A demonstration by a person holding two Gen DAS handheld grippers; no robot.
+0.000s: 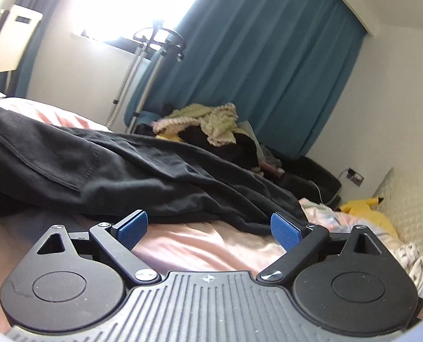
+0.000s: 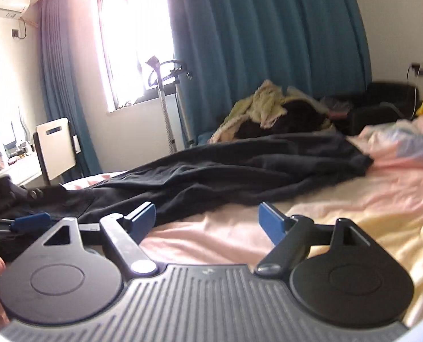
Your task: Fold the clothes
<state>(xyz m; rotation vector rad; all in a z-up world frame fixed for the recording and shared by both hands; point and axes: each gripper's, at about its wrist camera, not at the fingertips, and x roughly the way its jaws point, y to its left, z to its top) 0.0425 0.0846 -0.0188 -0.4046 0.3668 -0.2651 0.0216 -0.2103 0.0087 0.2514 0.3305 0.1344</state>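
Note:
A dark grey pair of trousers (image 1: 131, 176) lies rumpled across the pink bedsheet (image 1: 205, 245); it also shows in the right wrist view (image 2: 240, 168). My left gripper (image 1: 210, 229) is open and empty, low over the sheet just short of the garment's near edge. My right gripper (image 2: 207, 221) is open and empty, also just in front of the garment's edge. The left gripper's blue pad (image 2: 30, 220) shows at the left of the right wrist view, close to the cloth.
A pile of other clothes (image 1: 208, 125) sits beyond the bed by the teal curtain (image 1: 254, 57). A garment steamer stand (image 2: 173, 99) stands at the window. A yellow plush toy (image 1: 362, 208) and rumpled bedding (image 2: 405, 139) lie to the right. A chair (image 2: 56, 145) stands left.

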